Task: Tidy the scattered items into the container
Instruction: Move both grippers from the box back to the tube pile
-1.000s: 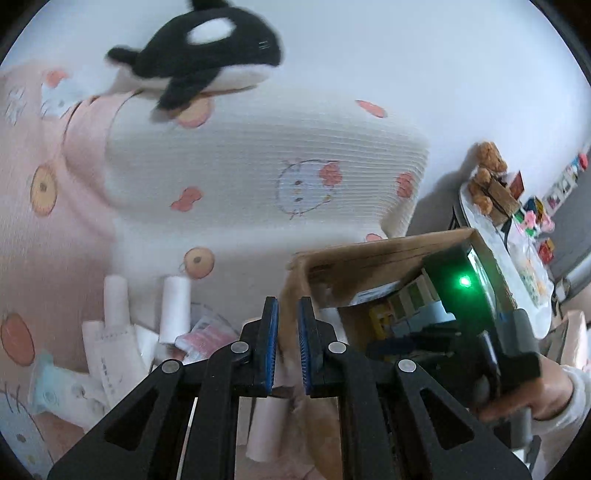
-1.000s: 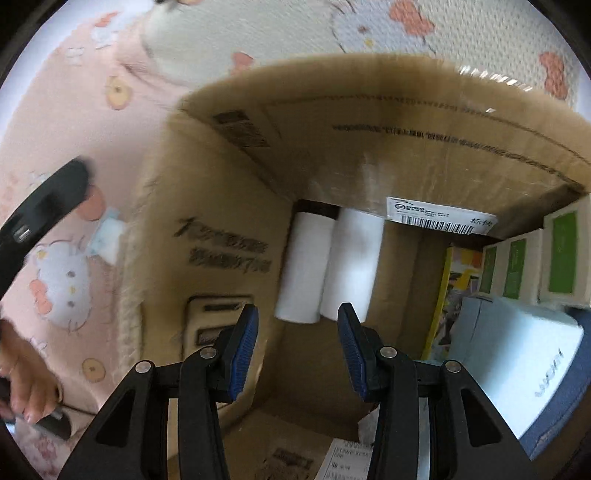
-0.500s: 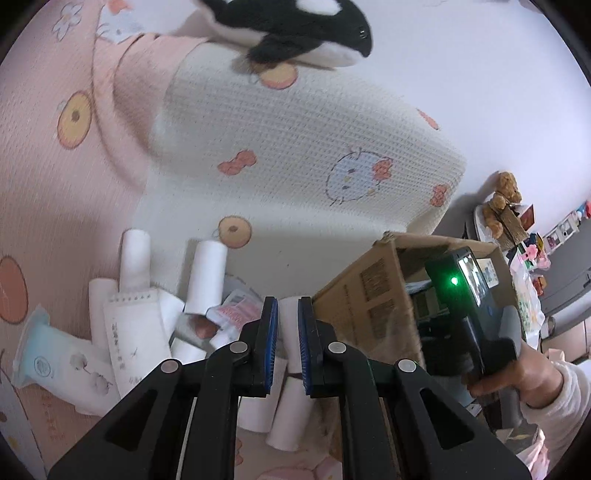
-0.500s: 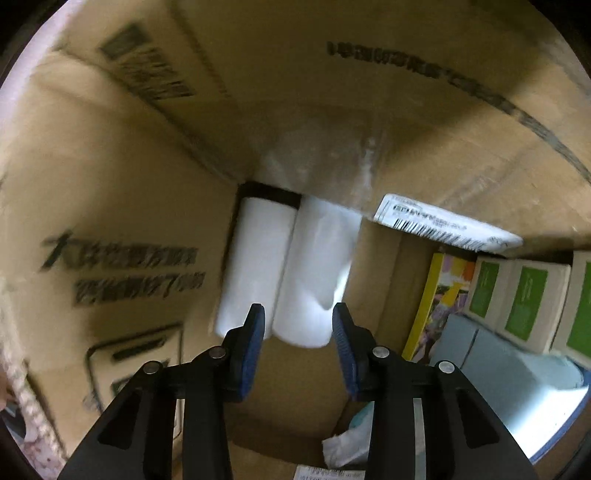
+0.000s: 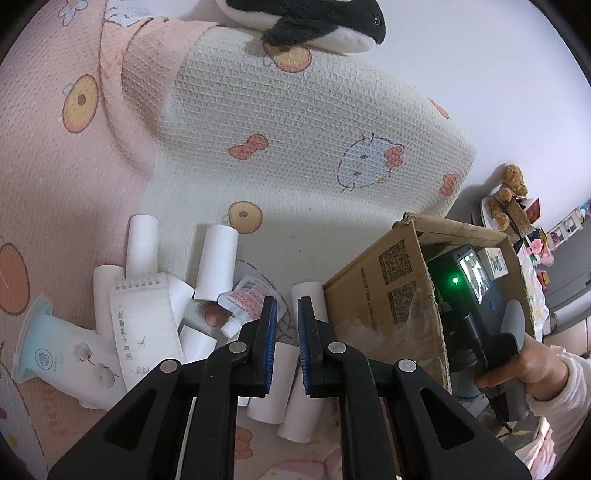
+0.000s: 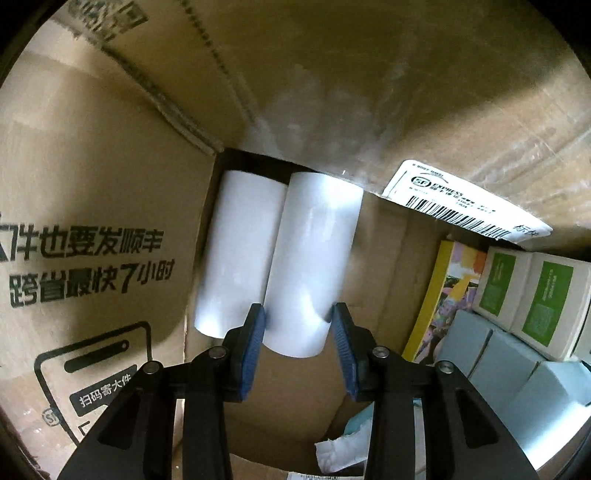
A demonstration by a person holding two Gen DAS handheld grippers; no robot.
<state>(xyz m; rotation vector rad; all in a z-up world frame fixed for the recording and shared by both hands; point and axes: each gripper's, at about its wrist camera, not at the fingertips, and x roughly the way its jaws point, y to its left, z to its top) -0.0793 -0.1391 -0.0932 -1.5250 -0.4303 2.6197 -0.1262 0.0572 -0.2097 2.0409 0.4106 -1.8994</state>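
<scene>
The cardboard box stands on the patterned bedding at the right. My right gripper reaches down inside it, shut on the right one of two white rolls; the other roll lies against it on the left. My left gripper is shut and empty above the scattered pile. That pile holds white rolls, a spiral notepad, a pink pouch and a blue-white pack. More rolls lie partly hidden under its fingers.
Inside the box sit green-labelled cartons, a yellow book and pale blue boxes. A cream pillow carries a plush orca. A hand holds the right gripper's body at the box. A cluttered shelf stands far right.
My right gripper sank deeper into the box and closed around the right white roll. The left gripper shifted toward the scattered pile, still shut.
</scene>
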